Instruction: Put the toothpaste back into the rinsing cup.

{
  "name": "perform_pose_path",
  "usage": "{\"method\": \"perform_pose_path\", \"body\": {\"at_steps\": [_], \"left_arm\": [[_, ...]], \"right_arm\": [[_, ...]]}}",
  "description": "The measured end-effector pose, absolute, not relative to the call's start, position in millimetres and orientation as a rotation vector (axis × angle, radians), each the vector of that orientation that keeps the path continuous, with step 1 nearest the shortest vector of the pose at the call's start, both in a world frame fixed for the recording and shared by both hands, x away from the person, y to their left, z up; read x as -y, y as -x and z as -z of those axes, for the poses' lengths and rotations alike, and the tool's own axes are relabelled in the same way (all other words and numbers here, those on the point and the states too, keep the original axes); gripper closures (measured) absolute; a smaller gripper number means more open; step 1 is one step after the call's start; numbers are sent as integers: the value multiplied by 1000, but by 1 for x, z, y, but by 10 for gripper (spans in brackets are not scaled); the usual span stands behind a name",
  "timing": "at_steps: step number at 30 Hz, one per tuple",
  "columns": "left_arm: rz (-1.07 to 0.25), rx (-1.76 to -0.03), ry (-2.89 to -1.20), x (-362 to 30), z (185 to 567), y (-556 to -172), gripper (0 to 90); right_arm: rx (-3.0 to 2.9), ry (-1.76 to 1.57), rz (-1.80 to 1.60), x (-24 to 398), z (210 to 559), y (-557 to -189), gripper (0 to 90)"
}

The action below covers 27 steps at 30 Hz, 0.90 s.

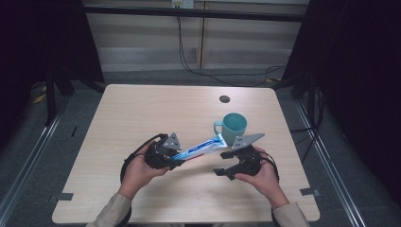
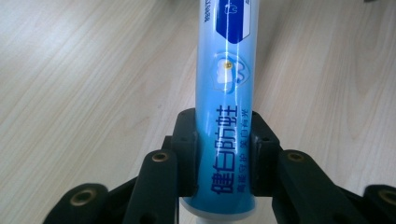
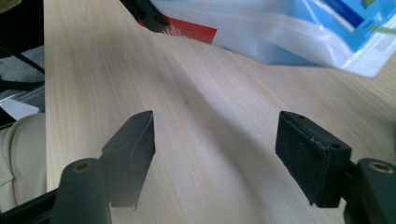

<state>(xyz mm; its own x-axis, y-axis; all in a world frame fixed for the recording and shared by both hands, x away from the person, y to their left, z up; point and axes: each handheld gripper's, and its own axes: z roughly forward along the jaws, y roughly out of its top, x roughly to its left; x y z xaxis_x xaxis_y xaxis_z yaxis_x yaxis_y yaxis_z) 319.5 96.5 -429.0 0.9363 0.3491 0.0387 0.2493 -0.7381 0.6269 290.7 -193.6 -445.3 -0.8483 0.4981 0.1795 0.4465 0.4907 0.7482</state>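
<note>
A blue and white toothpaste tube [image 1: 201, 148] is held above the wooden table [image 1: 142, 109], slanting from my left gripper [image 1: 174, 161] up toward a teal mug [image 1: 233, 127]. In the left gripper view my left gripper [image 2: 224, 154] is shut on the tube [image 2: 224, 93] near its cap end, the tube running straight away from the camera. My right gripper [image 1: 221, 163] is just right of the tube's flat end and below it. Seen in the right gripper view, my right gripper [image 3: 215, 154] is open, and the tube's crimped end [image 3: 299, 32] hangs beyond its jaws.
The teal mug stands upright right of the table's centre, handle to the left. A dark round hole [image 1: 224, 99] is in the tabletop behind it. Bare wood lies on the left and front of the table. Black frame legs stand at both sides.
</note>
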Motion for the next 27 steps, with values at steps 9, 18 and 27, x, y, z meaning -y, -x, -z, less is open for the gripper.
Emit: {"method": "perform_pose_path", "body": {"at_steps": [9,18,27], "left_arm": [[-200,-436,-2400,-95,426,-319,707],[-180,-415,-2366,-85,421,-316,709],[-171,-415,-2350,-78,423,-313,709]], "right_arm": [[-2588,-887,-1424,193,446,-291,299],[-2575,-944,-1447,187,452,-298,307],[-2523,-976,-1502,186,444,-301,317]]}}
